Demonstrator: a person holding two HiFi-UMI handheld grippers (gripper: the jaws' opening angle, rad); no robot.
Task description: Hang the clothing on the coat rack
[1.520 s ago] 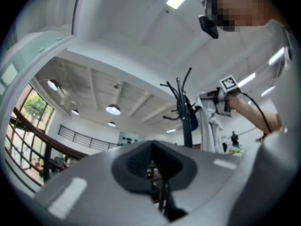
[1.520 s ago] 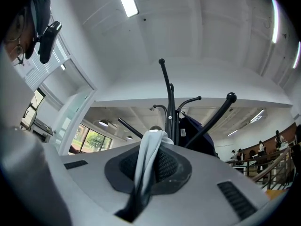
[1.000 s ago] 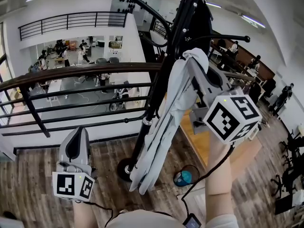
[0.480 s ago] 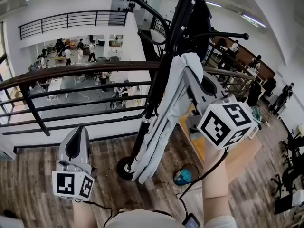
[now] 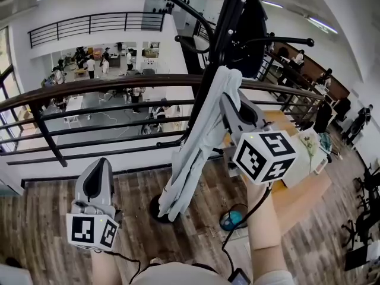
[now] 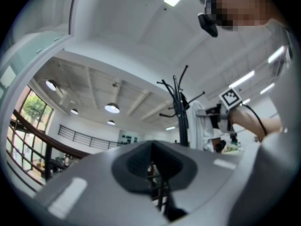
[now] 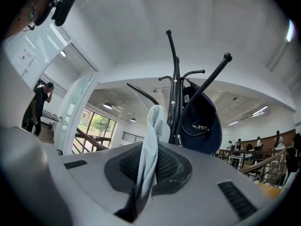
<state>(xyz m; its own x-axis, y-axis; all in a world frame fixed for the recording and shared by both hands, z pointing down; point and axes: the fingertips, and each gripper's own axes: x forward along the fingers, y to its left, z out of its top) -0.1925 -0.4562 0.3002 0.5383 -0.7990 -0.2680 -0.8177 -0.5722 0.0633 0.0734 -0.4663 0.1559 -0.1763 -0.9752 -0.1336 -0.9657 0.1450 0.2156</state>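
Note:
A black coat rack point(image 5: 211, 70) stands before the railing, with a dark navy cap point(image 5: 249, 34) on one of its hooks. My right gripper point(image 5: 228, 97) is raised beside the pole and shut on the top of a pale grey garment point(image 5: 196, 141), which hangs down long along the pole. In the right gripper view the cloth point(image 7: 150, 145) is pinched in the right gripper point(image 7: 143, 173), with the rack point(image 7: 175, 102) and cap point(image 7: 200, 121) just beyond. My left gripper point(image 5: 97, 174) is held low at the left, shut and empty.
A dark metal railing point(image 5: 107, 94) runs behind the rack, with an open hall and people far below. The rack's round base point(image 5: 155, 209) rests on wood flooring. A blue object point(image 5: 231, 221) lies on the floor near a light wooden table point(image 5: 303, 183).
My right gripper has carried the garment leftward, closer to the rack's pole. The left gripper has stayed where it was.

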